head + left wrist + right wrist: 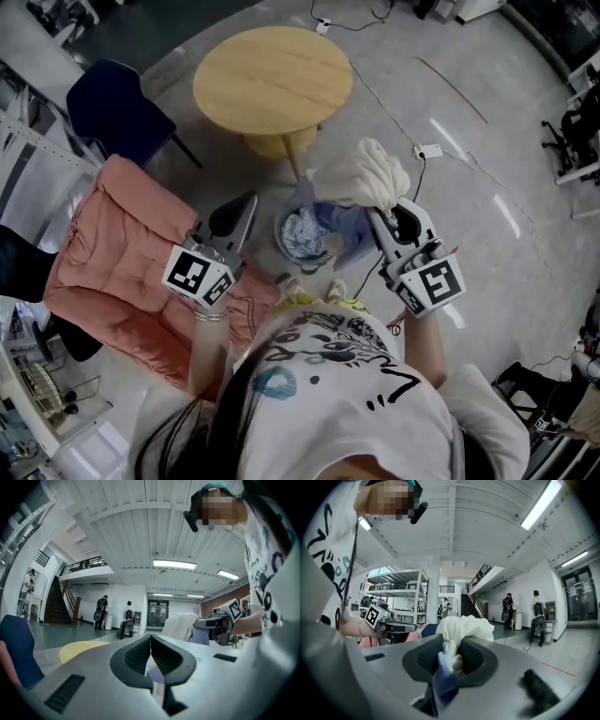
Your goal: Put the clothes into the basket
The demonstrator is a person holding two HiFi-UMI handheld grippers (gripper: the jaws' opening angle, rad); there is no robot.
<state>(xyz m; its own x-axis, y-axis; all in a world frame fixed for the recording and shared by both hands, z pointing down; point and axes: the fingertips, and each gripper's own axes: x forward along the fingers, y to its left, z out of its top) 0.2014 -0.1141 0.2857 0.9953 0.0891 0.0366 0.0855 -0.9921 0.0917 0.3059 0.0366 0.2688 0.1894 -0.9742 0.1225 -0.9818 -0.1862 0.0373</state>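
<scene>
Currently the right gripper [392, 214] is clamping its fingers on the clothes [370, 173], which are hanging at frame centre above the basket [278, 234] on the floor. Lowering them inside the rim before releasing is advisable. The left gripper [151, 651] is holding its fingers together, empty. Only the head view is showing the basket.

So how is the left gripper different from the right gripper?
The left gripper's jaws are shut together with nothing in them; the right gripper's jaws pinch a cream cloth. The left gripper is beside the pink cushion, and the right gripper is on the other side of the basket. Both are grey with dark jaws, and both have their jaws closed.
</scene>
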